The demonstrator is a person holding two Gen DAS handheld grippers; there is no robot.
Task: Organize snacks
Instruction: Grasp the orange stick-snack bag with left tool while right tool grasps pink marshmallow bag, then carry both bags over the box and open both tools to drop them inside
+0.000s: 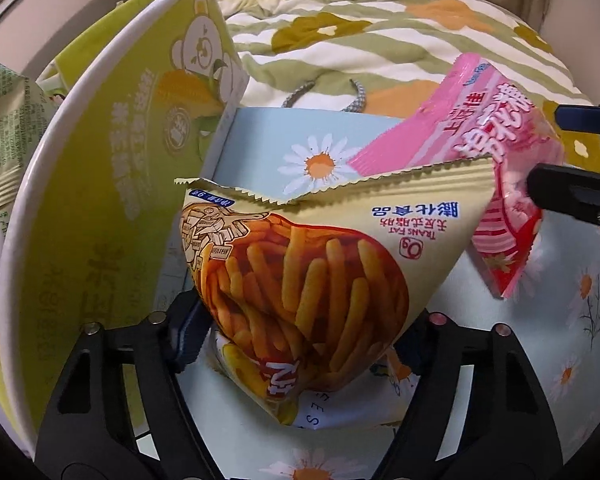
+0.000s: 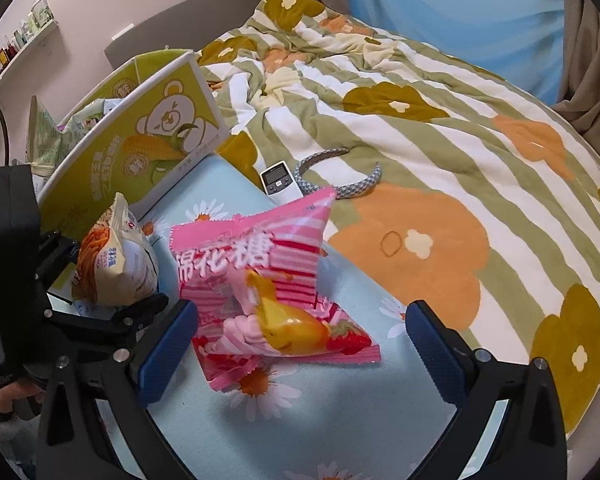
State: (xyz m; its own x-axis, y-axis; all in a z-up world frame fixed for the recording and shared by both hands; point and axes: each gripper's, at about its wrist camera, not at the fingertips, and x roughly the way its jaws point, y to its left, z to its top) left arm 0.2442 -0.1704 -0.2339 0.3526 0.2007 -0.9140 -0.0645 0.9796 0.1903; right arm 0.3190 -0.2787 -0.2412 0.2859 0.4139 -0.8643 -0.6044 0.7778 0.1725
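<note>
left gripper (image 1: 300,344): jaws closed against both sides of the fries snack bag (image 1: 300,280), which is held at its lower part. right gripper (image 2: 300,344): jaws spread wide apart, one on each side of the pink candy bag (image 2: 268,296), neither visibly gripping it.

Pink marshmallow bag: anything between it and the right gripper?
Nothing visible. The pink marshmallow bag lies on the daisy-print board, already between the right gripper's open fingers. The left gripper holds the corn stick bag off to the side, and the green box stands behind.
</note>
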